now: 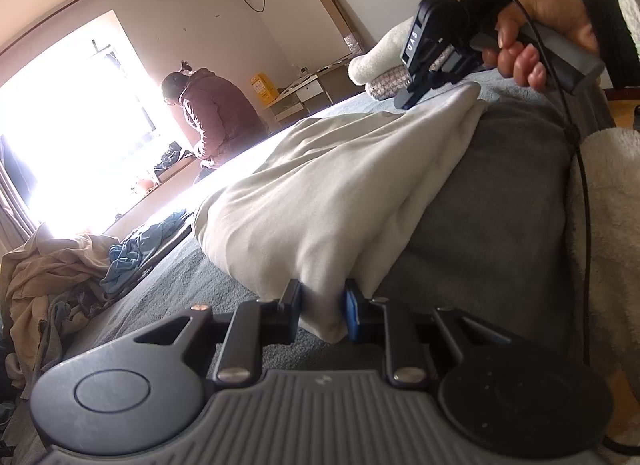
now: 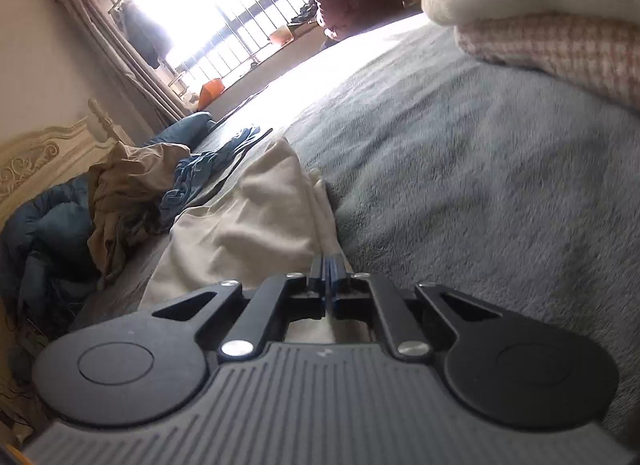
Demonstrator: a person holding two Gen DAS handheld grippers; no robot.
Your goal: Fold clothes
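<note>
A cream garment lies stretched across the grey bed cover. My left gripper is shut on its near corner, cloth bunched between the fingers. My right gripper, held by a hand, pinches the far corner of the same garment. In the right wrist view the right gripper has its jaws closed on the cream garment, which runs away to the left over the grey bed cover.
A pile of tan and blue clothes lies at the left of the bed; it also shows in the right wrist view. Folded white and pink-checked items sit at the right. A person stands by the bright window.
</note>
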